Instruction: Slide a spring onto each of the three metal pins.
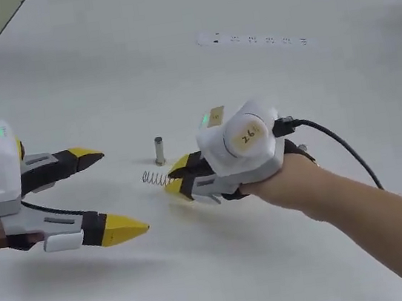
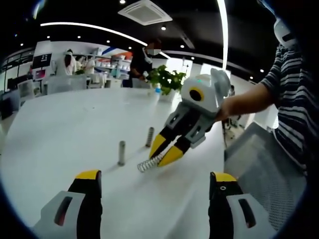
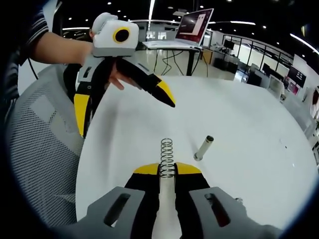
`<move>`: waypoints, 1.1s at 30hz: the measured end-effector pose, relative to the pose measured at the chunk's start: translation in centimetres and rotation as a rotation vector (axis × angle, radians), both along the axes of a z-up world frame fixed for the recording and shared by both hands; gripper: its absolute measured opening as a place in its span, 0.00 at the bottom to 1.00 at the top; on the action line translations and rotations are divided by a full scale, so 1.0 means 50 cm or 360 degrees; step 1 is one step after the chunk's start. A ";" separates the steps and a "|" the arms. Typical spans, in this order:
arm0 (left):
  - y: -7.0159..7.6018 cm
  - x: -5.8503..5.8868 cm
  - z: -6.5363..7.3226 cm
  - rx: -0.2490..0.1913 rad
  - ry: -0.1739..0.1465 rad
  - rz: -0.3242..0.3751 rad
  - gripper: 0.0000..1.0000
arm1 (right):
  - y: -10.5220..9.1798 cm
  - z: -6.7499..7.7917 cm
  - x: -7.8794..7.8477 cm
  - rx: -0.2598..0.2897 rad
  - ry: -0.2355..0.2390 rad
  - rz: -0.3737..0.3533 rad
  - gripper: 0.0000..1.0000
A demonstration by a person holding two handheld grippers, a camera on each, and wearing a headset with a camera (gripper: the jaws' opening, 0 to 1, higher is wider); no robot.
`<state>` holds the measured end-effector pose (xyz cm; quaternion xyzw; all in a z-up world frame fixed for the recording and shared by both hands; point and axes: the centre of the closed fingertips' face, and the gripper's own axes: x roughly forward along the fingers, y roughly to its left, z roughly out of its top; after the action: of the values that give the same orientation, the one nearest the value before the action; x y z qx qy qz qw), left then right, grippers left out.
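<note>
The jaws of our right gripper [image 3: 167, 169] pinch one end of the spring [image 3: 166, 148], so we cannot see that end. The jaws of our left gripper [image 1: 113, 191] are spread wide, with nothing in them. A pin [image 2: 121, 153] and a second pin [image 2: 150, 136] stand on the counter [image 1: 172, 50] near the spring.

The right tool [image 2: 157, 159] pinches a spring [image 2: 147, 164] near two pins [image 2: 121, 153].

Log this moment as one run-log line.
right claw: shut on spring | left claw: open, empty | near pin, far pin: upright on table, bare | no spring seated yet
</note>
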<state>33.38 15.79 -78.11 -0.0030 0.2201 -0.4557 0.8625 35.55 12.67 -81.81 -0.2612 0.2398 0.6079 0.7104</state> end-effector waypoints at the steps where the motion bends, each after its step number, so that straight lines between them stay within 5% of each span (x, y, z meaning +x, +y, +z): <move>1: -0.003 0.000 -0.001 0.0000 0.0002 -0.0006 0.85 | -0.003 0.003 -0.002 -0.0002 0.0001 0.0006 0.08; 19: -0.045 0.007 -0.009 -0.0004 -0.0008 -0.0107 0.73 | -0.044 0.026 -0.027 -0.0034 -0.0090 0.0158 0.08; 33: -0.095 -0.003 -0.009 -0.0025 -0.0005 -0.0272 0.41 | -0.049 0.042 -0.055 -0.0003 -0.0123 0.0254 0.08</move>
<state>33.24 11.03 -78.54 0.0097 0.2147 -0.5293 0.8208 32.77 10.23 -79.71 -0.3035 0.1912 0.6519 0.6681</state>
